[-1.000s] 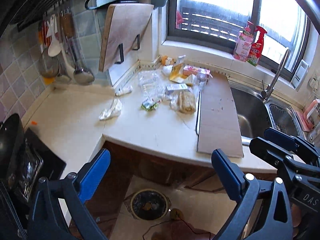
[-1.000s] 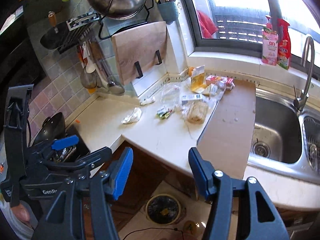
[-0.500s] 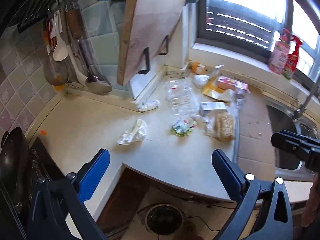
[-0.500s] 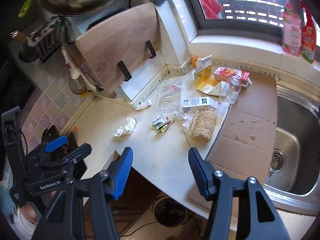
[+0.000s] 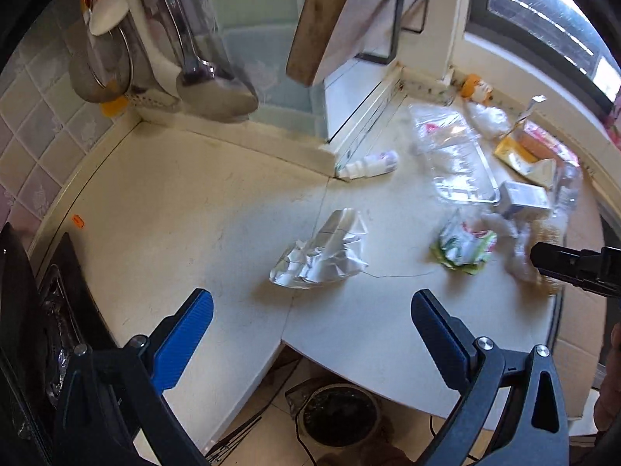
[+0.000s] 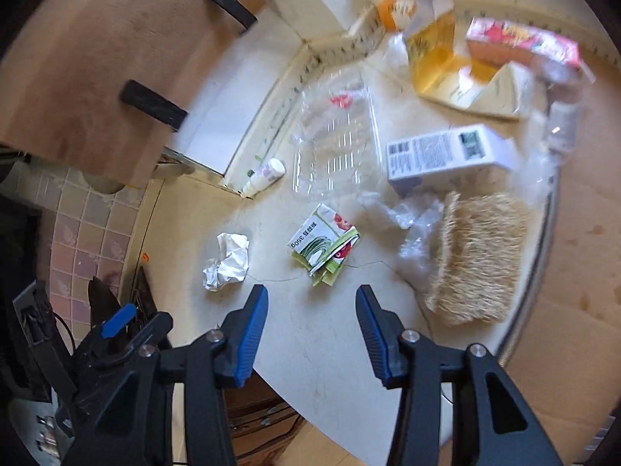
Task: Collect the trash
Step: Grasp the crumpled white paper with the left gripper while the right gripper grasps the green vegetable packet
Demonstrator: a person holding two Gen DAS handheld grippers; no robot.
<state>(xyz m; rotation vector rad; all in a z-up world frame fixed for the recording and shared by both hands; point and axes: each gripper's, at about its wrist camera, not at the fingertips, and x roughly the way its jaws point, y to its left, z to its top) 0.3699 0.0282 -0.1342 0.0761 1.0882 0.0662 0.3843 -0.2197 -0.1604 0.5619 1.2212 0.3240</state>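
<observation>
Trash lies scattered on the cream counter. A crumpled white paper lies just ahead of my open, empty left gripper; it also shows in the right wrist view. A folded green-and-white wrapper lies just ahead of my open, empty right gripper; it also shows in the left wrist view. Further back are a clear plastic tray, a white box, a straw-like bundle in plastic, a small white bottle, and yellow and pink packaging.
A wooden cutting board leans on a rack at the back wall. Ladles and a strainer hang at the left. A stove borders the counter's left. A brown cardboard sheet lies at right. A round bin stands on the floor below.
Both grippers have moved forward and down toward the counter; the trash is much closer. The left now faces the crumpled paper, the right the green wrapper. Both stay open.
</observation>
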